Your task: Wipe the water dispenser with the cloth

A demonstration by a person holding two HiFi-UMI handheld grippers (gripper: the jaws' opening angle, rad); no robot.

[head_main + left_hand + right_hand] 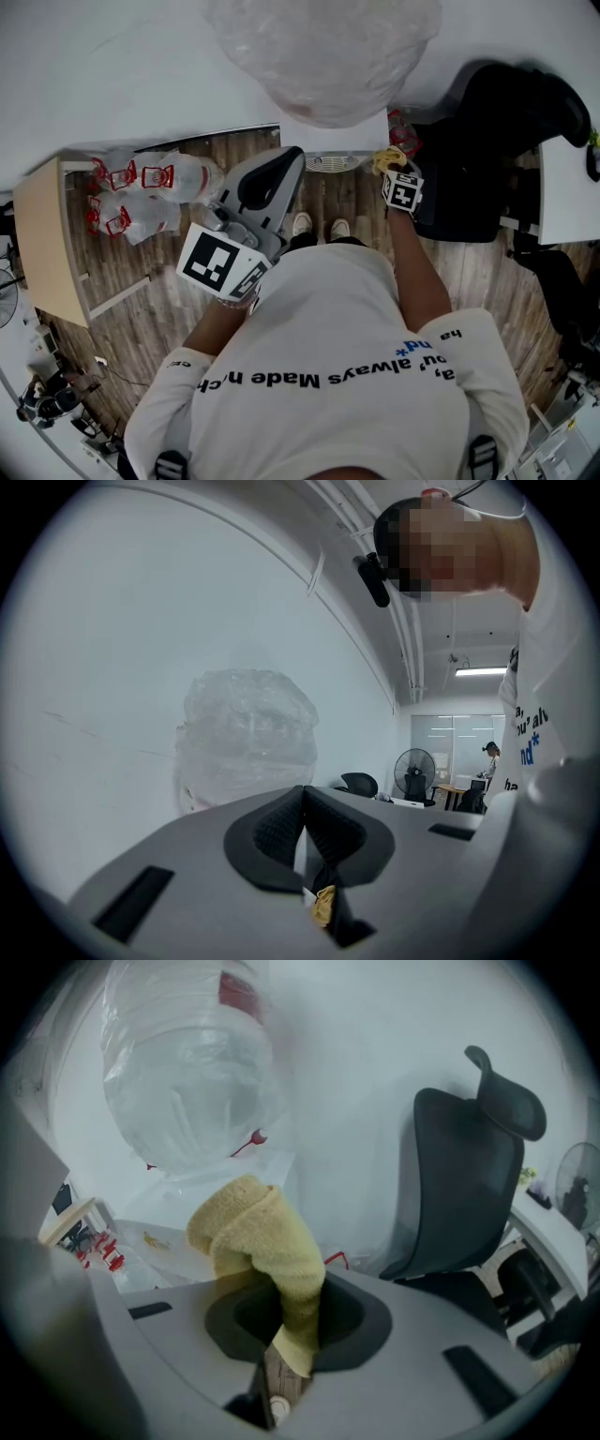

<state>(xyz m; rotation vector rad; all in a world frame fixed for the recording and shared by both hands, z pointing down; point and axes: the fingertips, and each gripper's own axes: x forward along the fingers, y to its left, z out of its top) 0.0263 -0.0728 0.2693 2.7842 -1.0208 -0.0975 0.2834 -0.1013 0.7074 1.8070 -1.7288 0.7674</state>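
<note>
White T-shirt shoulders (328,375) with black lettering fill the near edge of the head view, worn by a person standing on a wood plank floor (141,319).

Just beyond, the grey left gripper (286,169) is raised near the left side of the white water dispenser (333,136). In its own view its black ribbed jaws are clenched tip to tip, with nothing between them.

To the right, the grey right gripper (388,167) grasps a pale yellow terry cloth (384,159), bunched up just beside the dispenser's right front corner. In the right gripper view the cloth (262,1241) is pinched between the jaws and rises above them in a thick fold.

On top of the dispenser sits a large clear water bottle wrapped in crinkled plastic film (323,56). How full it is cannot be told.

Far left on the floor, several clear plastic jugs with red handles (141,192) lie on their sides beside a light wooden bench (42,234). Their contents cannot be made out.

At the far right, a black office chair (497,131) stands beside a white desk (567,192).
</note>
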